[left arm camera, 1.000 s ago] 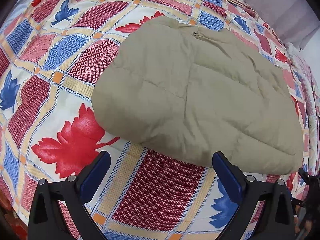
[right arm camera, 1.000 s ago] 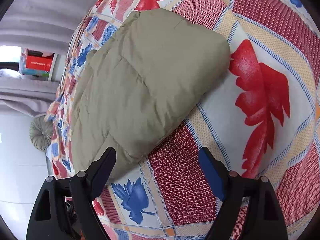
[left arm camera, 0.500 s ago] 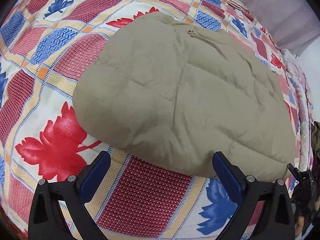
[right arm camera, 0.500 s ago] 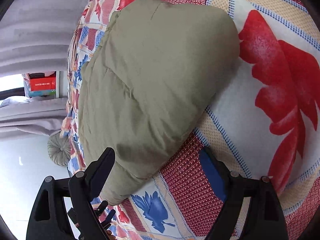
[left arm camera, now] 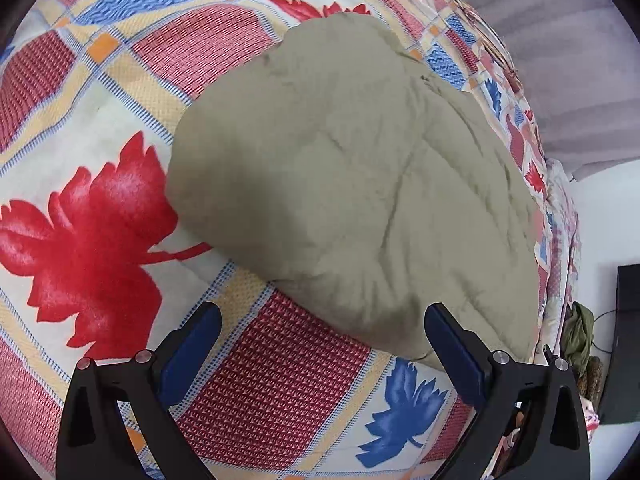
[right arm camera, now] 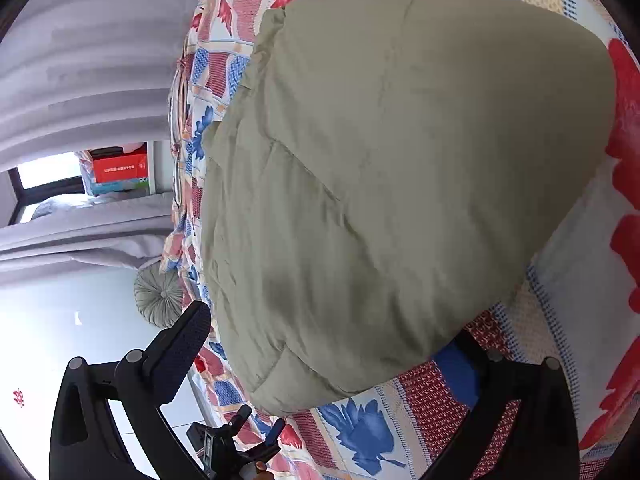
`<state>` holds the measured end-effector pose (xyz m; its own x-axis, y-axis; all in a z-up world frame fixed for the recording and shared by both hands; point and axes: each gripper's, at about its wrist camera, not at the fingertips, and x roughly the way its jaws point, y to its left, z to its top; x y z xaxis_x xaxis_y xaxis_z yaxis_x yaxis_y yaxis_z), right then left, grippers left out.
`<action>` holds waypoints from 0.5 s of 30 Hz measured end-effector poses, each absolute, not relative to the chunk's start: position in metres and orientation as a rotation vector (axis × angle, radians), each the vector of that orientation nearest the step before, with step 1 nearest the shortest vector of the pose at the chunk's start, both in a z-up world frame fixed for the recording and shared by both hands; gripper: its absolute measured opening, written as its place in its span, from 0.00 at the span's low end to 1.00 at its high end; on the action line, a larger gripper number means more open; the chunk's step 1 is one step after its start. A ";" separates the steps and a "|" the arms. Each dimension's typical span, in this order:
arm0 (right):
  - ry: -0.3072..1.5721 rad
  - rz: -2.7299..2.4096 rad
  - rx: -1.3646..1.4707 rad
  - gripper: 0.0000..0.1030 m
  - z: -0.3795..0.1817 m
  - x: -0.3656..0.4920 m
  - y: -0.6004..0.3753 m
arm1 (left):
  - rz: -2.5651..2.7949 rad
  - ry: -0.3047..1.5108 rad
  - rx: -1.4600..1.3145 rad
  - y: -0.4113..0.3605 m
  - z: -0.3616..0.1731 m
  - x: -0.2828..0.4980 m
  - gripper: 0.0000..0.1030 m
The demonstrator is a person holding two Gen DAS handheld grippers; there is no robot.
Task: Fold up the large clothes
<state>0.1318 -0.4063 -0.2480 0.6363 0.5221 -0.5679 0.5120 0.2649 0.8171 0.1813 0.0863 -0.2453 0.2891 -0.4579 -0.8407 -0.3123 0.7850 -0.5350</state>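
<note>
A puffy olive padded garment [left arm camera: 352, 184] lies folded in a thick bundle on the patterned bedspread [left arm camera: 92, 240]. My left gripper [left arm camera: 320, 332] is open just above the bedspread, and the garment's near edge reaches in between its blue fingers [left arm camera: 192, 340]. In the right wrist view the garment [right arm camera: 400, 160] fills most of the picture. My right gripper [right arm camera: 324, 344] is opening its jaws wide around the bundle's corner. Its pads do not press the cloth, and the garment's edge hides the right fingertip [right arm camera: 456, 364]. The left gripper [right arm camera: 236, 436] also shows small at the bottom.
The bed's edge runs along the left, with white floor [right arm camera: 60, 320] and a round grey cushion [right arm camera: 158, 296] below it. Grey curtains [right arm camera: 80, 72] and a red box [right arm camera: 120, 166] stand behind. A dark box [left arm camera: 624, 340] and crumpled cloth [left arm camera: 580, 332] lie beside the bed.
Both grippers have come lower and closer to the garment, which now looks much larger. The right jaws have spread wider and the bundle's corner now sits between them. Both views have rolled.
</note>
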 end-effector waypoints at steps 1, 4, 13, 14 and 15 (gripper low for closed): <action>0.966 0.011 1.369 1.00 -0.249 0.131 -0.407 | -0.108 1.312 -0.728 0.088 -0.250 0.180 0.99; 0.990 0.011 1.361 1.00 -0.254 0.130 -0.407 | -0.139 1.297 -0.764 0.084 -0.259 0.194 0.99; 0.970 0.059 1.349 1.00 -0.262 0.150 -0.402 | -0.096 1.176 -0.829 0.074 -0.264 0.248 0.98; 0.974 0.059 1.347 1.00 -0.264 0.155 -0.400 | -0.082 1.172 -0.826 0.074 -0.264 0.251 0.88; 0.977 0.058 1.348 1.00 -0.266 0.159 -0.398 | -0.074 1.171 -0.819 0.072 -0.264 0.256 0.68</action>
<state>0.1594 -0.3981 -0.2661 0.6221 0.5543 -0.5529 0.4849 0.2815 0.8280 0.2564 0.0723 -0.2643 0.4215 -0.4544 -0.7848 -0.3521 0.7155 -0.6034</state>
